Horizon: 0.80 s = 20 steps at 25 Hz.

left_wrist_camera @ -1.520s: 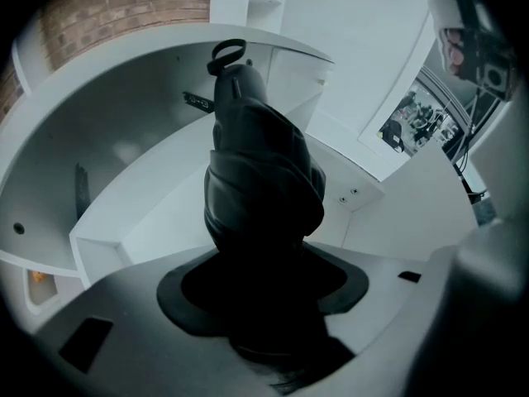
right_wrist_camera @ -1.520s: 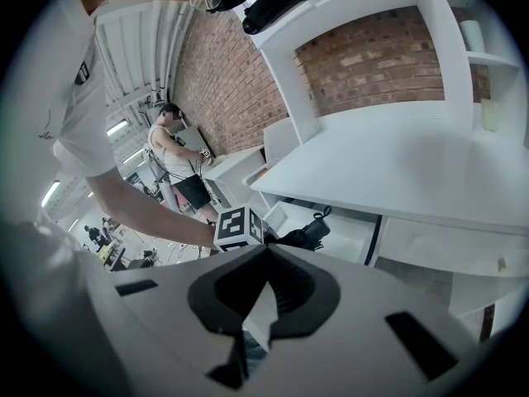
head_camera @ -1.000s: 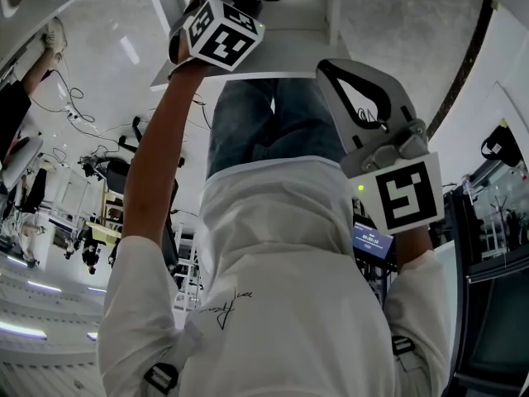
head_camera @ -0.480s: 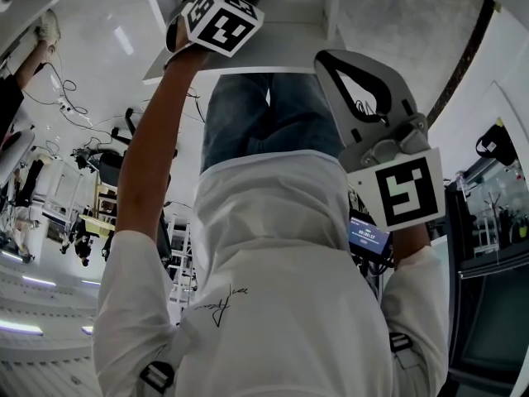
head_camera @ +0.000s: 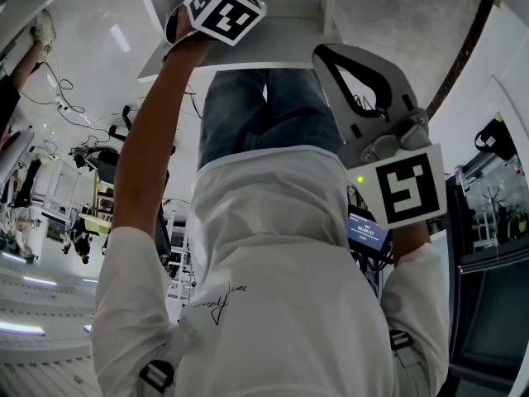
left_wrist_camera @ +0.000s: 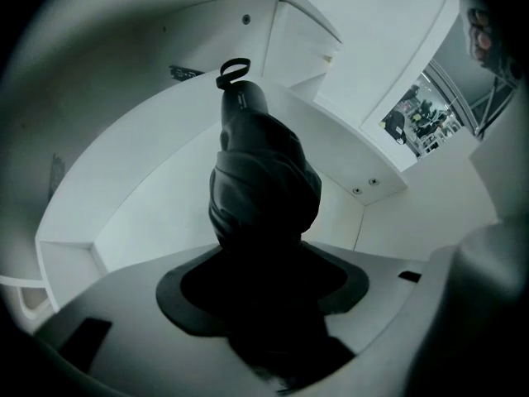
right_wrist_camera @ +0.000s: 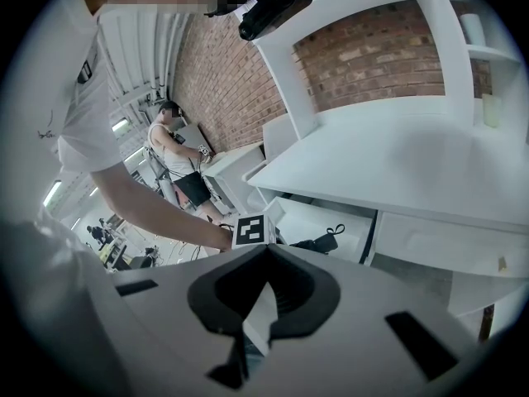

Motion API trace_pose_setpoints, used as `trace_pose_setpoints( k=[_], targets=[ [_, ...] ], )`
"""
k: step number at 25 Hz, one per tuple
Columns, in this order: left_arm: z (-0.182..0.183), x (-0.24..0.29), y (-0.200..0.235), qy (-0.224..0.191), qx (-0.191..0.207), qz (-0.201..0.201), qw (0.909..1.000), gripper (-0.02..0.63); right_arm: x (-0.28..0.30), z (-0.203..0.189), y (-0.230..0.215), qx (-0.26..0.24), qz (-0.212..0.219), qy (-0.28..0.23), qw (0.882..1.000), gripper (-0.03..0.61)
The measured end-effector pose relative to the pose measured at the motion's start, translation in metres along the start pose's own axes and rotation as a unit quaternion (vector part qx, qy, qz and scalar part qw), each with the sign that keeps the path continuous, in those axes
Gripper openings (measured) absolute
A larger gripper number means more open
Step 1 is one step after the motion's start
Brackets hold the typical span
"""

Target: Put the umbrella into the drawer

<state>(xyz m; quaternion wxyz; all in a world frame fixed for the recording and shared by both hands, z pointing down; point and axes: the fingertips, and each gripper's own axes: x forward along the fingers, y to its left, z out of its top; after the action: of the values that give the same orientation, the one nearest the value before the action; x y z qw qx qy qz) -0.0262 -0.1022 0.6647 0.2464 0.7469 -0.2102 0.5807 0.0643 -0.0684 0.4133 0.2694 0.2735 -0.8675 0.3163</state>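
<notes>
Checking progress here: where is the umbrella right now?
The umbrella is clamped in the left claw, inside the open white drawer under the desk; the right gripper view shows it beside that claw's marker cube.

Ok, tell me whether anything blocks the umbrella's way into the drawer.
Nothing visible does. The drawer stands open, and the left gripper, shut on the black umbrella, holds it inside, with only the drawer's bare white panels around it.

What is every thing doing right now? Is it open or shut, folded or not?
umbrella: folded up, inside the drawer, gripped at one end.
drawer: pulled open.
left gripper: shut on the umbrella.
right gripper: shut, holding nothing.
</notes>
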Motion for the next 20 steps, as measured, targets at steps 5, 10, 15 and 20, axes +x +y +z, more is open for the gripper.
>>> trace_pose_setpoints(
  k=[5, 10, 15, 20],
  targets=[
    [-0.002, 0.003, -0.002, 0.009, 0.002, 0.001, 1.0000, 0.256, -0.002, 0.001, 0.001, 0.000, -0.003, -0.002, 1.000, 0.025],
    [-0.002, 0.006, -0.004, 0.011, 0.006, 0.001, 0.9999, 0.256, -0.004, 0.001, 0.002, 0.001, -0.008, -0.009, 1.000, 0.025],
    [-0.003, 0.012, -0.004, 0.019, 0.011, 0.001, 0.9998, 0.256, -0.004, -0.001, 0.004, 0.003, -0.006, -0.006, 1.000, 0.025],
    [-0.004, 0.019, -0.004, 0.028, 0.020, 0.002, 0.9994, 0.258, -0.004, -0.002, 0.004, 0.005, -0.005, -0.005, 1.000, 0.025]
  ],
)
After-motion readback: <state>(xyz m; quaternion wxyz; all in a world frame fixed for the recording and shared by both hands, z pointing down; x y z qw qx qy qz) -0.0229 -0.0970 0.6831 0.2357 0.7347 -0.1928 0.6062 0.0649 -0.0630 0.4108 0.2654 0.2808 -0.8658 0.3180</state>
